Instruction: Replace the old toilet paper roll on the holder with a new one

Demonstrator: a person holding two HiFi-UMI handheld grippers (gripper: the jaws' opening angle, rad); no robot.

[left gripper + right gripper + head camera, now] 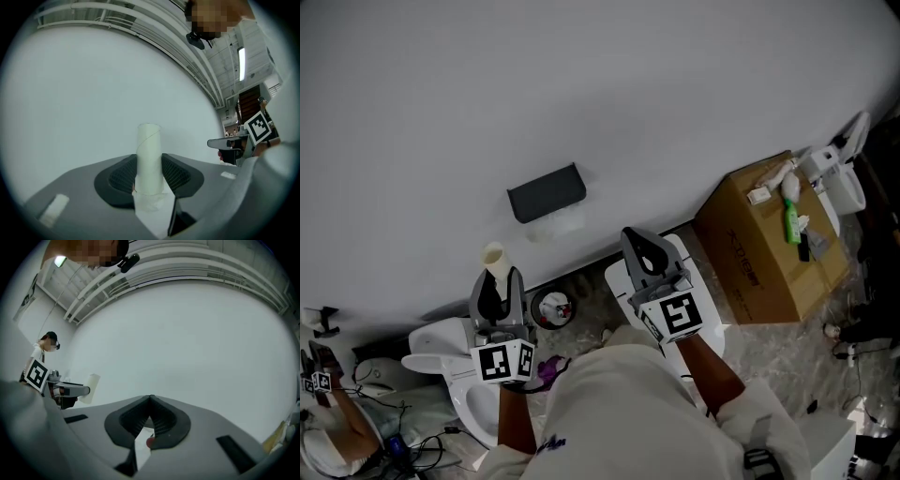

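In the head view the black toilet paper holder [547, 192] hangs on the white wall with a bit of white paper under it. My left gripper [501, 278] is shut on a bare, pale cardboard tube [493, 258], held upright below and left of the holder. The left gripper view shows the tube [148, 157] standing between the dark pads [121, 177], pressed on both sides. My right gripper [635, 240] is shut with nothing in it, below and right of the holder. In the right gripper view its jaws [150, 400] meet at the tips, and the tube [91, 388] shows far left.
A cardboard box [759, 258] stands against the wall at the right, with a green bottle [791, 222] and small items on top. A white toilet [441, 349] is at lower left, a small round bin [553, 307] between the grippers, a white lidded unit [682, 265] under the right gripper.
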